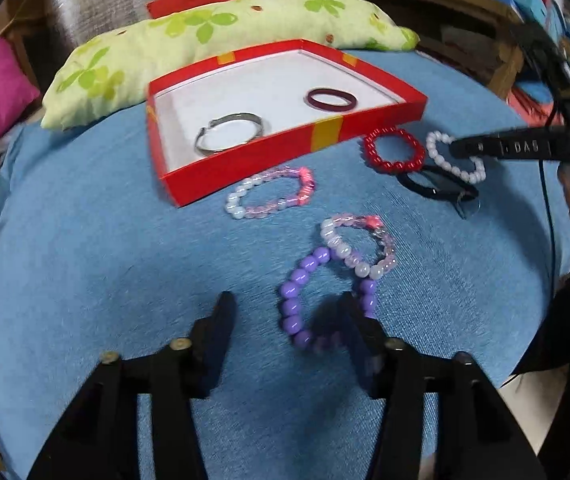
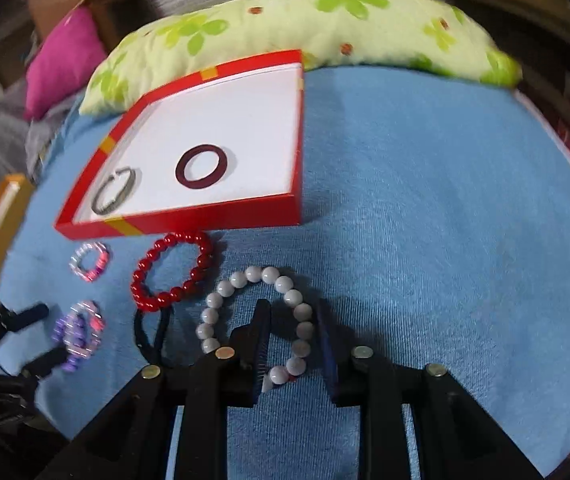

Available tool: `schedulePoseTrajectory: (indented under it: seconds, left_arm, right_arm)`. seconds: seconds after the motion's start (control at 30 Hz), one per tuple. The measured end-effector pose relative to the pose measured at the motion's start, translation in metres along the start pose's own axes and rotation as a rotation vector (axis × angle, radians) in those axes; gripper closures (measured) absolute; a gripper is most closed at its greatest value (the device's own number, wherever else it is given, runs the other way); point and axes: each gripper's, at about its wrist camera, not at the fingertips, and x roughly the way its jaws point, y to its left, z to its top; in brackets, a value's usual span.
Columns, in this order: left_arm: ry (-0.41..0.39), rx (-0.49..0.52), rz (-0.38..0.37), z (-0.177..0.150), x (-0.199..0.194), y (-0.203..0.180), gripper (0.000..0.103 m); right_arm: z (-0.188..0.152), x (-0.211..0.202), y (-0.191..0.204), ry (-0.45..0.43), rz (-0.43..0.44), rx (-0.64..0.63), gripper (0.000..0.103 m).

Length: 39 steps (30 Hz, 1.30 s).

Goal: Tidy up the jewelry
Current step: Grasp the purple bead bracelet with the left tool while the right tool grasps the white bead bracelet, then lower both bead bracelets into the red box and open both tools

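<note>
Straddling the white bead bracelet (image 2: 293, 300): right hand-held gripper (image 2: 295, 312).

- You see a red box (image 1: 327, 132) with yellow stripes, white inside.
- Your cloth (image 1: 125, 248) is blue.
- The pillow (image 1: 189, 36) shows green clovers.
- Purple beads (image 1: 297, 292) sit nearest.
</note>
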Motion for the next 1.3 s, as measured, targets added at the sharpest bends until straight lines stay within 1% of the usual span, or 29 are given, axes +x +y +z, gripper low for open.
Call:
schedulePoseTrajectory:
  seconds: [0.03,0.07,0.1,0.13,0.17,0.3,0.47,0.53,0.6,0.77,0.97,1.07,1.3]
  left_arm:
    - [-0.001,0.010,0.004,0.000,0.001,-0.003,0.058]
    - [-0.001,0.012,-0.014,0.001,0.001,-0.004,0.074]
    - [0.000,0.005,-0.026,0.002,0.000,-0.004,0.087]
    - [-0.002,-0.002,-0.024,0.003,0.000,-0.003,0.090]
    - [-0.001,-0.003,-0.015,0.003,0.000,-0.003,0.093]
    - [-0.025,-0.016,0.027,0.005,-0.005,0.004,0.093]
    - [-0.115,-0.119,0.052,0.011,-0.026,0.030,0.093]
    - [-0.154,-0.140,0.058,0.013,-0.034,0.038,0.094]
    - [-0.186,-0.154,0.049,0.015,-0.041,0.042,0.094]
    - [-0.224,-0.173,0.042,0.019,-0.050,0.042,0.094]
    - [-0.278,-0.197,0.011,0.035,-0.056,0.041,0.093]
    - [-0.291,-0.207,-0.008,0.044,-0.055,0.039,0.093]
    - [-0.301,-0.226,-0.031,0.080,-0.041,0.044,0.093]
  right_arm:
    - [-0.001,0.000,0.003,-0.004,-0.010,-0.014,0.089]
    - [-0.002,0.000,0.004,-0.010,-0.018,-0.023,0.089]
    - [-0.002,-0.001,0.005,-0.015,-0.023,-0.025,0.090]
    - [-0.003,-0.002,0.003,-0.020,-0.021,-0.024,0.093]
    - [-0.003,-0.003,0.001,-0.023,-0.015,-0.017,0.093]
    - [0.001,-0.008,-0.007,-0.045,0.031,0.033,0.093]
    - [0.006,-0.022,-0.017,-0.093,0.099,0.101,0.093]
    - [0.008,-0.029,-0.023,-0.117,0.127,0.128,0.093]
    - [0.010,-0.035,-0.026,-0.140,0.150,0.146,0.093]
    - [0.014,-0.049,-0.027,-0.206,0.198,0.177,0.093]
    - [0.020,-0.067,-0.023,-0.295,0.240,0.206,0.092]
    - [0.027,-0.070,-0.016,-0.328,0.256,0.207,0.092]
    - [0.053,-0.057,-0.001,-0.338,0.268,0.188,0.092]
